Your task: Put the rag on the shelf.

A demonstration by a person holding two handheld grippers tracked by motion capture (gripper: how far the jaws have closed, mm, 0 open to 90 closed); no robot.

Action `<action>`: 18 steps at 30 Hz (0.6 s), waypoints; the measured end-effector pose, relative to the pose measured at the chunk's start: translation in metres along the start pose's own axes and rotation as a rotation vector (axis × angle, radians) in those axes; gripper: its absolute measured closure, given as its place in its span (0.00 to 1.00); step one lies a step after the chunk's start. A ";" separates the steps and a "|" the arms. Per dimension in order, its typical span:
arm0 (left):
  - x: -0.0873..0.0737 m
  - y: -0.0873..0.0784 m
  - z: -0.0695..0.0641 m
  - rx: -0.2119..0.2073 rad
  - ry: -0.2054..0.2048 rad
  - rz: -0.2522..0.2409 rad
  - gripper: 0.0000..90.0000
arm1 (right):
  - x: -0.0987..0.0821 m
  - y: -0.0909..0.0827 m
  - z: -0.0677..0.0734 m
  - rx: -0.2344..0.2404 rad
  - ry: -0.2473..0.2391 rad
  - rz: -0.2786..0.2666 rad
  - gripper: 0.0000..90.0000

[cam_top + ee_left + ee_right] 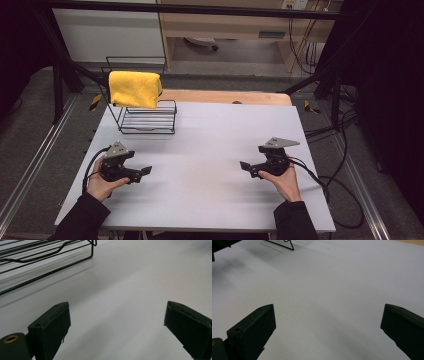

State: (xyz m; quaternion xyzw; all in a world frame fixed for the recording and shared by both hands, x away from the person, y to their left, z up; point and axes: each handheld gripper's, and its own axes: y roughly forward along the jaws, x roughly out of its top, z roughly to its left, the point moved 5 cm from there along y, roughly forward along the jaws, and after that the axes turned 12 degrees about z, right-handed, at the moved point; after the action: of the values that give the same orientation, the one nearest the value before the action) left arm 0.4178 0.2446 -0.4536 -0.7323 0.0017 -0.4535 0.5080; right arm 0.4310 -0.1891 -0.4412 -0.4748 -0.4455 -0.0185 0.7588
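A yellow cloth (135,88) hangs folded over the top rail of a black wire rack (148,118) at the table's far left. My left gripper (143,171) rests low over the white table (210,135) at the near left, jaws pointing right, open with nothing between them. In the left gripper view its jaws stand wide apart around bare table (117,315), with the rack's base wires (45,257) ahead at the upper left. My right gripper (246,167) sits at the near right, pointing left, open and empty (328,322).
The table's wooden far edge (225,96) lies behind the rack. Black frame posts (60,85) stand at both sides, and cables (340,195) trail off the right edge. A corner of the rack (284,245) shows far off in the right gripper view.
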 end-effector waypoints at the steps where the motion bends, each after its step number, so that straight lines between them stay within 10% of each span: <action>1: -0.001 0.001 0.000 -0.001 0.003 0.000 0.08 | -0.007 -0.002 -0.003 0.001 0.007 0.002 0.01; 18: -0.012 0.003 -0.002 0.005 0.029 0.004 0.08 | -0.066 -0.025 -0.028 0.001 0.067 0.009 0.01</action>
State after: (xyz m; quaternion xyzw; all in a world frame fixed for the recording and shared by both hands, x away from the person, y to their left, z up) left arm 0.4108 0.2466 -0.4636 -0.7244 0.0092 -0.4629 0.5108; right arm 0.3981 -0.2493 -0.4734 -0.4757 -0.4176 -0.0307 0.7736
